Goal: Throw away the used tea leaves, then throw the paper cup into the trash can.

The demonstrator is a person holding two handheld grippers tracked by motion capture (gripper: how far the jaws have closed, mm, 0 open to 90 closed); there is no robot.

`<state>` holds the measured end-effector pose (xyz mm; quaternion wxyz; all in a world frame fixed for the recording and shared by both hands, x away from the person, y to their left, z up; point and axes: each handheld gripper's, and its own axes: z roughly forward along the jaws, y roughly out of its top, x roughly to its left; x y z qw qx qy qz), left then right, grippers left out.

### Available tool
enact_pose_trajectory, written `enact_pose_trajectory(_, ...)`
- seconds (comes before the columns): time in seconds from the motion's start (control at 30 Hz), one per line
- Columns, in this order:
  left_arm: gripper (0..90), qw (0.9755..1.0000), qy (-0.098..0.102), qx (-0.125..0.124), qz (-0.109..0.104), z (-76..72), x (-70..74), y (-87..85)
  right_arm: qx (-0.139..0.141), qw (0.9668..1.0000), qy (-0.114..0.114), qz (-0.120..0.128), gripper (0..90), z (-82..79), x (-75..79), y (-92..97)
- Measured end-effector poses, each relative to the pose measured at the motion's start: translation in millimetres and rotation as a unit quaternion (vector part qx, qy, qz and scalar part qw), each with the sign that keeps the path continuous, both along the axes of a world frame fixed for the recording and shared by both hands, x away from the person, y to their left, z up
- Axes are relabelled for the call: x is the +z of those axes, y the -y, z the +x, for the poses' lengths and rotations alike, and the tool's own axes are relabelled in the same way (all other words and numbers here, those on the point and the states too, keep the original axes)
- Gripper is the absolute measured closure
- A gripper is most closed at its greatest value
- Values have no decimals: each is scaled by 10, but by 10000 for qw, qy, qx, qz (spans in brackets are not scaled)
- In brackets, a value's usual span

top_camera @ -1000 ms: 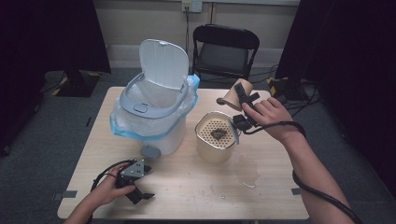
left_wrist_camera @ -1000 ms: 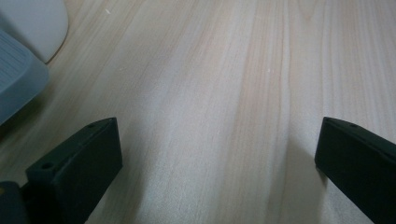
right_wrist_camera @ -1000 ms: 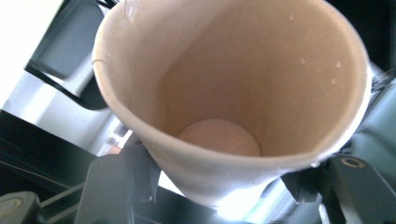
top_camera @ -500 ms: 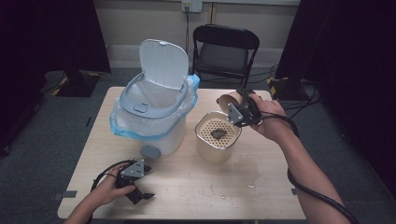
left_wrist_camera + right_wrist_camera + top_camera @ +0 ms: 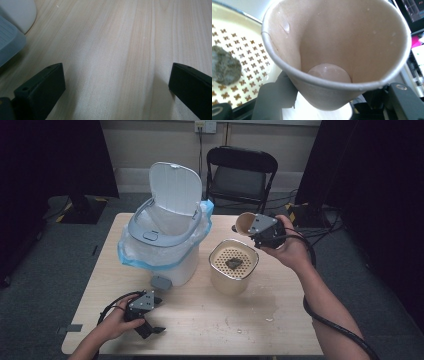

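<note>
the right gripper (image 5: pixel 252 231) is clamping a paper cup (image 5: pixel 332 50) by its side wall near the base, jaws roughly half closed on it, and is holding it tipped over the far right edge of the strainer bin (image 5: pixel 233 265), which is sitting right of centre on the tabletop (image 5: pixel 210 320); the cup is looking empty except for droplets, so it should be handling as light, thin-walled, easily crushed and slick when wet, w/ the stiffer base ring being the best hold pt. the left gripper (image 5: pixel 150 327) is resting near the front left corner w/ jaws wide open on nothing. no brand, label or writing is reading legibly on any item.
</note>
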<state>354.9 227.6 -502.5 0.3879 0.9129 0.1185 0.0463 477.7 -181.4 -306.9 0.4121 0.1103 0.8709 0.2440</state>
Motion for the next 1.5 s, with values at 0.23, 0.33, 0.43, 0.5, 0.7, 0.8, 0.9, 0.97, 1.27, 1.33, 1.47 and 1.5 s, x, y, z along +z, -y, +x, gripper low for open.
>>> enact_pose_trajectory(0.23, 0, 10000, 10, 2, -5, 0, -2, 0, -129, 9984, -444, 328, 397, 49, -34, 49)
enact_pose_trajectory(0.33, 0, 10000, 9, 2, -4, 0, -2, 1, -175, 9973, -592, 400, 396, 48, -68, 51)
enact_pose_trajectory(0.43, 0, 10000, 10, 2, -7, 0, -2, 1, -185, 9949, -769, 623, 395, 48, -84, 50)
enact_pose_trajectory(0.5, 0, 10000, 7, 2, -5, 0, -2, 1, -174, 9932, -868, 751, 395, 52, -81, 52)
enact_pose_trajectory(0.7, 0, 10000, -2, -12, 25, 0, 4, 0, -233, 9865, -1028, 1255, 394, 79, -12, 69)
enact_pose_trajectory(0.8, 0, 10000, -4, 4, 19, -5, 3, 0, -224, 9850, -1072, 1332, 393, 104, 28, 66)
enact_pose_trajectory(0.9, 0, 10000, -4, 3, 20, -5, 3, 0, -182, 9827, -1132, 1458, 393, 124, 65, 55)
enact_pose_trajectory(0.97, 0, 10000, -3, 3, 20, -5, 3, 0, -149, 9811, -1181, 1529, 393, 130, 85, 41)
enact_pose_trajectory(1.27, 0, 10000, -6, -5, 9, -4, 1, 0, -2, 9717, -1481, 1840, 391, 171, 235, -79)
enact_pose_trajectory(1.33, 0, 10000, -5, -8, 9, -4, 1, 0, 13, 9704, -1513, 1884, 391, 182, 273, -99)
enact_pose_trajectory(1.47, 0, 10000, -8, -5, 10, -4, 1, 0, 20, 9662, -1547, 2065, 391, 202, 368, -116)
enact_pose_trajectory(1.5, 0, 10000, -5, -7, 9, -4, 1, 1, 17, 9656, -1549, 2088, 391, 209, 393, -119)
